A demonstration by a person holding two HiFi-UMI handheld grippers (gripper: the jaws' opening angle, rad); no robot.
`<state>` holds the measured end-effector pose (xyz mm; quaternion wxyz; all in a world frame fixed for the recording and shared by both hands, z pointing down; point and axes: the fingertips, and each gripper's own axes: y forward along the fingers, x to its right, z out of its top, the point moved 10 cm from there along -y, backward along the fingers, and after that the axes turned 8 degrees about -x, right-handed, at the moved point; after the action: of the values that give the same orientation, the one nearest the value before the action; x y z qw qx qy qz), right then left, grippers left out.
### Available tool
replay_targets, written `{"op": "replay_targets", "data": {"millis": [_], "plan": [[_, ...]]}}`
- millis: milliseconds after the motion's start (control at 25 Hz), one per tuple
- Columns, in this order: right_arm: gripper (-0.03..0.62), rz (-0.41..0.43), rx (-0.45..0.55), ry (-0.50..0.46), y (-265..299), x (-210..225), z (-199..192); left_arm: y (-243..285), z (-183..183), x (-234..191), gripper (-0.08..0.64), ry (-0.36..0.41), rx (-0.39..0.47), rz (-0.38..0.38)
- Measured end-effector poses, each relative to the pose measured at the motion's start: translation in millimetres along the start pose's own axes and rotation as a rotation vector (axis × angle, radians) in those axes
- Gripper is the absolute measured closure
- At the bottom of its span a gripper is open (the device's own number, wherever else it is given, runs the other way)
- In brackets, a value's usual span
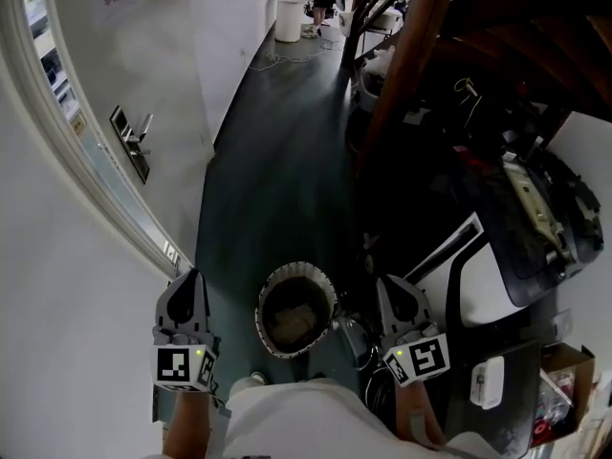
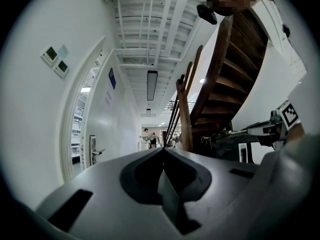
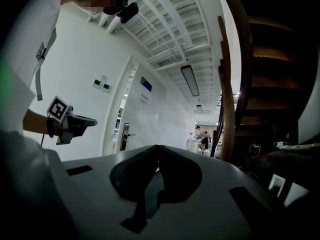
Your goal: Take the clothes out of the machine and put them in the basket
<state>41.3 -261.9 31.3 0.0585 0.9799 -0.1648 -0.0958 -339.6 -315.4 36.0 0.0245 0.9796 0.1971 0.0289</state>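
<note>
Clenched on nothing at grey left gripper [image 1: 190, 275] and grey right gripper [image 1: 388, 281]; held level flanking round white-rimmed basket [image 1: 298, 270], presumably between loads.

- Ceiling lamps [image 2: 152, 85] light the white wall [image 2: 40, 114] brightly.
- The staircase [image 3: 270, 74] side lies in deep shadow.
- Gripper views bend strongly, with black corners.

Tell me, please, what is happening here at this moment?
A person stands in a corridor and holds a gripper in each hand. The left gripper and the right gripper are both shut with nothing between the jaws, and both point level along the corridor. On the dark floor between them stands a round basket with something pale in it, probably cloth. No clothes are being carried.
</note>
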Motion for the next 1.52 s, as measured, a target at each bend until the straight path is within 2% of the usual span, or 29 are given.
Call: {"op": "replay_targets", "data": {"millis": [280, 920, 1520], "plan": [[0.577, -0.057, -0.017, 0.01, -16.3, 10.4, 0.3, -18.1, 6.5, 1.1, 0.548, -0.042, 0.009, 0.003], [0.577, -0.005, -0.029, 0.011, -4.8, -2.4, -3.0, -15.0, 1.6, 8.8, 0.548, -0.04, -0.002, -0.032], [0.578, -0.032, 0.012, 0.006, -2.5, -7.0, -3.2, -22.2, -3.6, 8.5, 0.548, -0.045, 0.012, -0.026]]}}
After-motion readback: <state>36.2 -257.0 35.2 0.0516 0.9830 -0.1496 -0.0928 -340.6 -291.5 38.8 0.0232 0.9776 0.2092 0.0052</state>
